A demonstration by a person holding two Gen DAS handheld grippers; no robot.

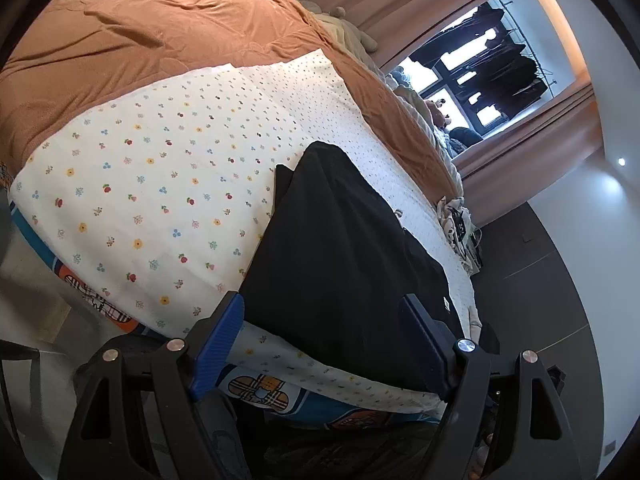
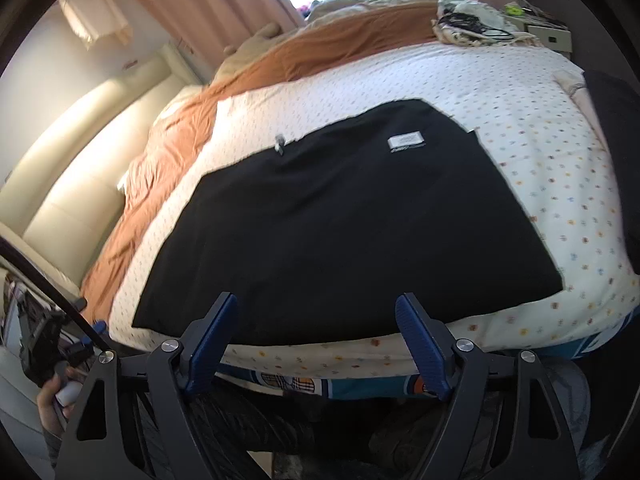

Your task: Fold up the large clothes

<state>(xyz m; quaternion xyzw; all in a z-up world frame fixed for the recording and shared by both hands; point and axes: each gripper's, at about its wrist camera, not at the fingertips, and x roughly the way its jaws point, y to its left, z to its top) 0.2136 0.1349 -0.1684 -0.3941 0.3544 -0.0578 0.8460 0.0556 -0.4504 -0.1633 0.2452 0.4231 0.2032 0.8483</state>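
A large black garment (image 2: pixel 340 220) lies flat on the white flower-print sheet (image 2: pixel 560 168) of a bed, with a white label (image 2: pixel 406 142) near its far edge. My right gripper (image 2: pixel 316 300) hovers open over the garment's near hem at the bed's edge, its blue pads (image 2: pixel 420 344) wide apart and holding nothing. In the left wrist view the same black garment (image 1: pixel 340 240) runs away from me along the sheet (image 1: pixel 160 180). My left gripper (image 1: pixel 322 300) is open at its near end, and its pads (image 1: pixel 222 340) press on no cloth.
An orange blanket (image 1: pixel 160 40) covers the far half of the bed. A heap of cloth and cables (image 2: pixel 468 24) sits at a far corner, beside a nightstand (image 2: pixel 548 36). Another dark cloth (image 2: pixel 612 140) lies at the right edge. A hand (image 2: pixel 50 400) shows low left.
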